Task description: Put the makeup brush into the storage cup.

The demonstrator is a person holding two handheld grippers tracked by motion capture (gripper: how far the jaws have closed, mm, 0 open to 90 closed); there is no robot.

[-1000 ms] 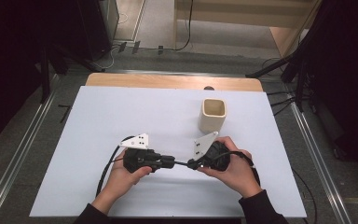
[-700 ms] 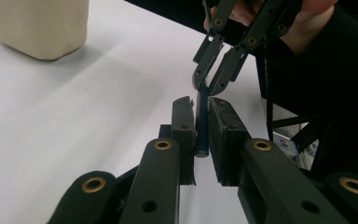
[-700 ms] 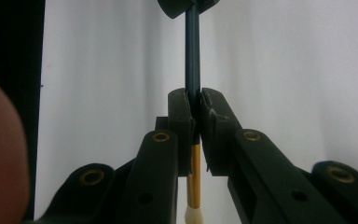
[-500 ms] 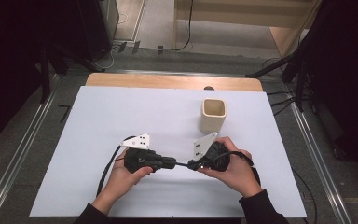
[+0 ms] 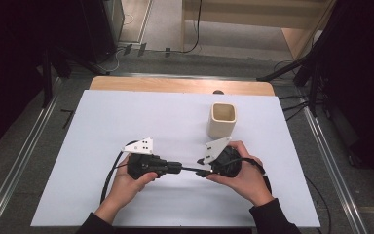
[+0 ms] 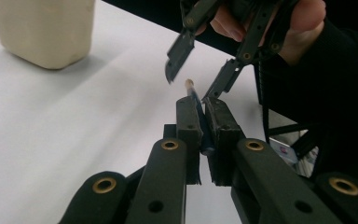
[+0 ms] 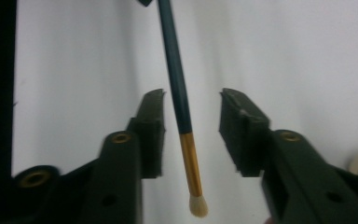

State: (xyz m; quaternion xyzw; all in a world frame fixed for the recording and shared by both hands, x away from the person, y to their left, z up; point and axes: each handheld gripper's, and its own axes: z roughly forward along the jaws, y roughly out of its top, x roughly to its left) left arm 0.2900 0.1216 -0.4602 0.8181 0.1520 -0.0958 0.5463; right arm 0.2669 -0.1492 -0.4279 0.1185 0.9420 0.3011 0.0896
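A thin brush (image 7: 177, 84) with a dark teal handle, a gold ferrule and a pale tip is held level just above the white table sheet (image 5: 126, 117). My left gripper (image 6: 203, 109) is shut on its handle, seen at the lower middle of the high view (image 5: 177, 167). My right gripper (image 7: 192, 95) faces it from the right (image 5: 203, 171). Its jaws have just been opening and now stand apart on both sides of the brush's tip end without touching it. In the left gripper view the right gripper (image 6: 193, 70) hangs spread around the brush tip (image 6: 189, 84).
A cream square cup (image 5: 222, 119) stands upright on the sheet just behind the right hand, and it also appears in the left gripper view (image 6: 42, 28). Cables trail from both grippers toward the table's near edge. A wooden strip borders the far edge (image 5: 180, 85).
Both hands have kept their places in the high view, and the brush still spans the gap between the two grippers.
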